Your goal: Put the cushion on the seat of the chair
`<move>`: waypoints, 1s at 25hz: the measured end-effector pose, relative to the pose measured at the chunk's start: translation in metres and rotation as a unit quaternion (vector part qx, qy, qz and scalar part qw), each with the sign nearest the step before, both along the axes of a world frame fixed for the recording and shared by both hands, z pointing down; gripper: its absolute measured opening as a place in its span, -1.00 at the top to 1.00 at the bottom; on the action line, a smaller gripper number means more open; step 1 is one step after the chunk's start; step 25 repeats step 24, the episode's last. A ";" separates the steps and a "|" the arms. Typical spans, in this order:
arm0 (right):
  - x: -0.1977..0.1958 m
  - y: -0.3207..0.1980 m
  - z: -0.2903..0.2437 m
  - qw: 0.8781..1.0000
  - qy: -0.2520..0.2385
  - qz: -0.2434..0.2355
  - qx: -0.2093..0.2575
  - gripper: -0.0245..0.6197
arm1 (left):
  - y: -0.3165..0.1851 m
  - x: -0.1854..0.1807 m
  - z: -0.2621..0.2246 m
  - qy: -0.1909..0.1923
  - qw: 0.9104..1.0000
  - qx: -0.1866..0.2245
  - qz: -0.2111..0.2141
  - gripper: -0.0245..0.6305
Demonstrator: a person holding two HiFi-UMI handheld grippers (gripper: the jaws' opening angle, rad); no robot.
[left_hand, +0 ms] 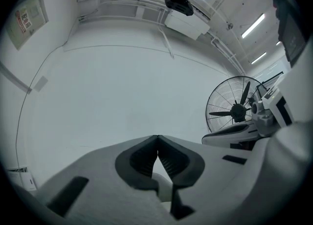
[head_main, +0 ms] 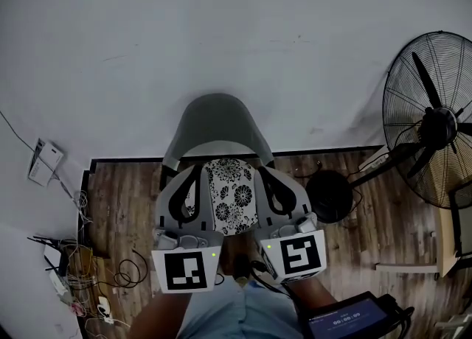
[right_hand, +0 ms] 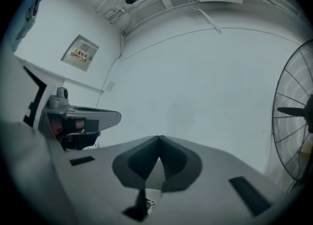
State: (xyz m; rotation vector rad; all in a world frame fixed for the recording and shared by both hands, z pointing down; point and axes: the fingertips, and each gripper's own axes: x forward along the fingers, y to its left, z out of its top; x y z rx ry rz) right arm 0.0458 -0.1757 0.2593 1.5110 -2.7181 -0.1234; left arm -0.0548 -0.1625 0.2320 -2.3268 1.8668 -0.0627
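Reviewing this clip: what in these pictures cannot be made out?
Seat of the grey plastic chair: head view, hidden under the black-and-white floral cushion, the left hand-held gripper and the right hand-held gripper.
Whether either gripper pinches the cushion: right gripper view shows only a patterned scrap below shut jaws.
Black standing fan: cut by the right edge.
Wall sign: print too small.
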 end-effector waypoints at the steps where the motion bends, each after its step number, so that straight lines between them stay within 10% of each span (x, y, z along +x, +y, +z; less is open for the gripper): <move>1: 0.001 0.001 0.000 1.000 0.000 0.000 0.001 0.91 | 0.000 0.001 0.000 0.000 1.000 0.000 0.001 0.90; 25: 0.001 0.000 0.001 1.000 -0.002 0.005 0.007 0.91 | 0.000 0.002 0.000 -0.007 1.000 0.003 0.006 0.90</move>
